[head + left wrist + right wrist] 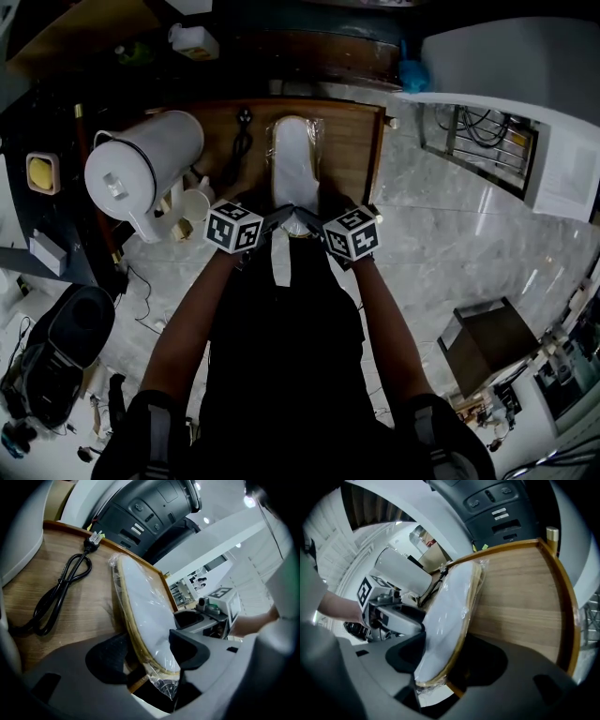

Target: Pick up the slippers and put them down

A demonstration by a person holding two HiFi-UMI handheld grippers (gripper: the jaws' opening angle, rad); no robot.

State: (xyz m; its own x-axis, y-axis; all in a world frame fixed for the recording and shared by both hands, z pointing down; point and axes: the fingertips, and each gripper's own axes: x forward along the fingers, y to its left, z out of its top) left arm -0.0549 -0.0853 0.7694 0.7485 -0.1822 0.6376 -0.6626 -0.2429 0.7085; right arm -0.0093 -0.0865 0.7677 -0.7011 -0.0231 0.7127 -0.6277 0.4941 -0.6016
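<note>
Left gripper (149, 651): jaws closed on the slippers' heel end.
Right gripper (448, 656): jaws clamped on the same heel end.
Slippers (294, 155): white, plastic-wrapped, on the wooden tray (352, 141), heel at its near edge.

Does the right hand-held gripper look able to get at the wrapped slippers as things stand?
Likely yes: the slippers sit between the jaws of the right hand-held gripper, with nothing in the way.
</note>
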